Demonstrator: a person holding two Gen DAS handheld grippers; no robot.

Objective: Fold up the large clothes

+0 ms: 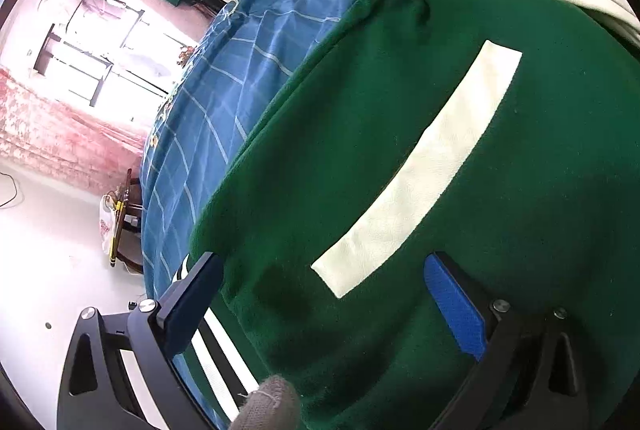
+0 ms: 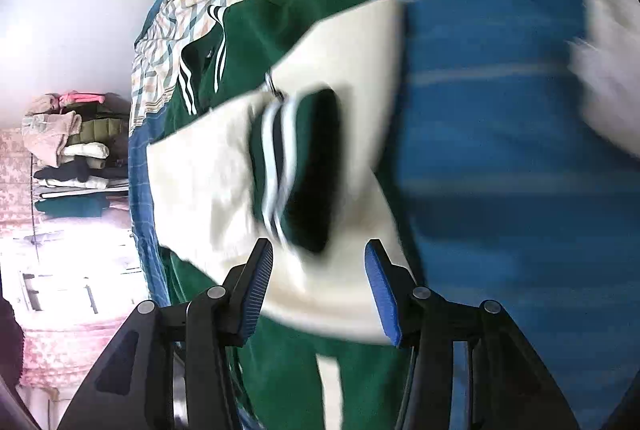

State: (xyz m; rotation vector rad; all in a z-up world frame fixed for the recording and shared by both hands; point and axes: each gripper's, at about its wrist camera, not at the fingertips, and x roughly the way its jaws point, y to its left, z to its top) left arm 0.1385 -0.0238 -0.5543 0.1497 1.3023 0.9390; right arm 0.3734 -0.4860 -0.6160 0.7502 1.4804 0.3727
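A green varsity jacket is lying on the bed beneath both tongs. The left tongs and right tongs are gaping empty; the cream sleeve ahead needs a firm pinch near its striped cuff.

Blue striped bedsheet; clothes rack, perhaps shelving.
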